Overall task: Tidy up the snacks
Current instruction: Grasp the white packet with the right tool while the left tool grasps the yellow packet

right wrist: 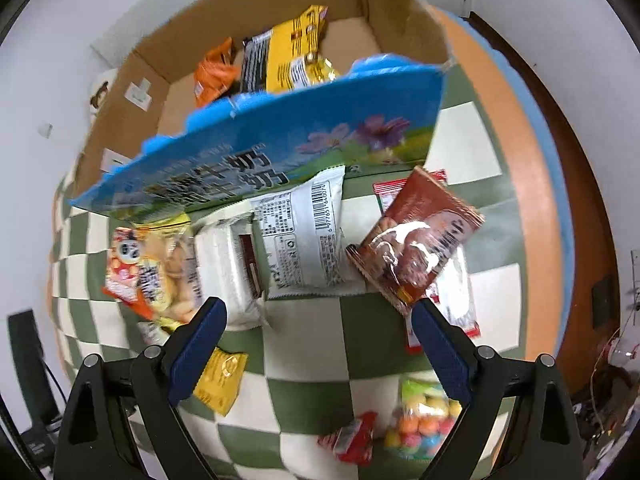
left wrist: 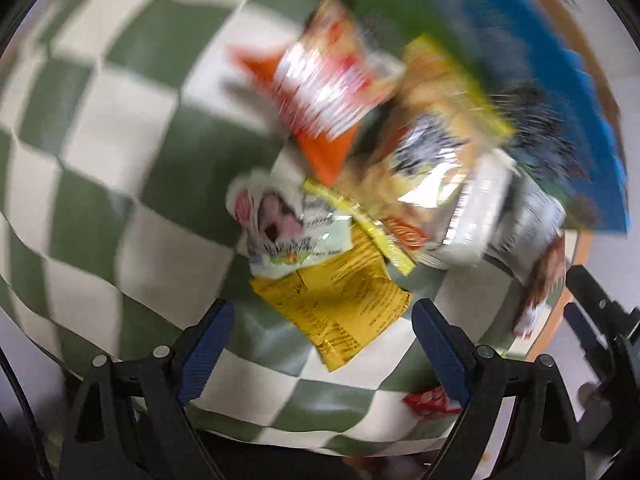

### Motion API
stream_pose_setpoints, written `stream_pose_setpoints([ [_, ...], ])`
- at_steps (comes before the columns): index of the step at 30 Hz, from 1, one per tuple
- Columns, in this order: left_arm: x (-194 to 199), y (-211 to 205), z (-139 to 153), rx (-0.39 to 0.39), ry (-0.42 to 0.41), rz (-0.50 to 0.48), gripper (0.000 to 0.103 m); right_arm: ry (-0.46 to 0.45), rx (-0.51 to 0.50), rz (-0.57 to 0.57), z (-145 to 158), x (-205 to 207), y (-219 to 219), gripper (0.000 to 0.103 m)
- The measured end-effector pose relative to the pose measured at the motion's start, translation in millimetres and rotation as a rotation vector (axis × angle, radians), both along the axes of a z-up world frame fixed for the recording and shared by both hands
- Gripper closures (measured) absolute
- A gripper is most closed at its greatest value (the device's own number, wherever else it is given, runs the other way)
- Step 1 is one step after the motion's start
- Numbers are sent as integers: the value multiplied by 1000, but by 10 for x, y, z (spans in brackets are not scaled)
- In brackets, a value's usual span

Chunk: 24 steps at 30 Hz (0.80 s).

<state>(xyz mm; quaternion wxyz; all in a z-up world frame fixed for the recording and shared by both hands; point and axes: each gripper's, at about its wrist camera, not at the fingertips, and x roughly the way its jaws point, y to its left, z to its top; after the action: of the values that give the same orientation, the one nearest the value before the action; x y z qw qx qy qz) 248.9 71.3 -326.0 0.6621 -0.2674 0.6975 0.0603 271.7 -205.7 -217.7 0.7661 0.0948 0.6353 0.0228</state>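
A pile of snack packets lies on a green-and-white checked cloth. In the blurred left wrist view my left gripper [left wrist: 320, 332] is open and empty just above a yellow packet [left wrist: 340, 300], with a white packet [left wrist: 288, 228] and an orange-red packet [left wrist: 328, 80] beyond. In the right wrist view my right gripper [right wrist: 320, 336] is open and empty, in front of a white barcode packet [right wrist: 304, 240] and a brown packet [right wrist: 416, 236]. A cardboard box [right wrist: 132, 120] with a blue printed front stands behind; it holds a yellow packet [right wrist: 296, 56] and an orange packet [right wrist: 214, 72].
A bag of coloured candy balls [right wrist: 424, 420], a small red packet [right wrist: 356, 436] and a small yellow packet [right wrist: 224, 380] lie near the table's front. The round table's orange rim [right wrist: 536, 200] curves at the right. A dark stand [left wrist: 600, 320] is at the right of the left view.
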Motion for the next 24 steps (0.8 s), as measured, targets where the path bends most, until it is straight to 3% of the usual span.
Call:
stream_pose_setpoints([
  [4, 50, -47, -264, -60, 53, 95, 12, 13, -33, 29, -208, 148, 87, 27],
  [10, 195, -205, -472, -12, 60, 105, 14, 19, -66, 56, -400, 400, 219, 30],
  [14, 197, -324, -441, 70, 9, -4, 28, 51, -84, 90, -539, 541, 365, 31],
  [16, 192, -396, -390, 103, -19, -92, 33, 71, -87, 95, -607, 558, 398, 41],
  [22, 44, -648, -271, 340, -94, -463, 35, 116, -41, 105, -650, 398, 376, 47],
  [24, -14, -694, -257, 393, -109, -539, 35, 135, -36, 124, -654, 271, 375, 47],
])
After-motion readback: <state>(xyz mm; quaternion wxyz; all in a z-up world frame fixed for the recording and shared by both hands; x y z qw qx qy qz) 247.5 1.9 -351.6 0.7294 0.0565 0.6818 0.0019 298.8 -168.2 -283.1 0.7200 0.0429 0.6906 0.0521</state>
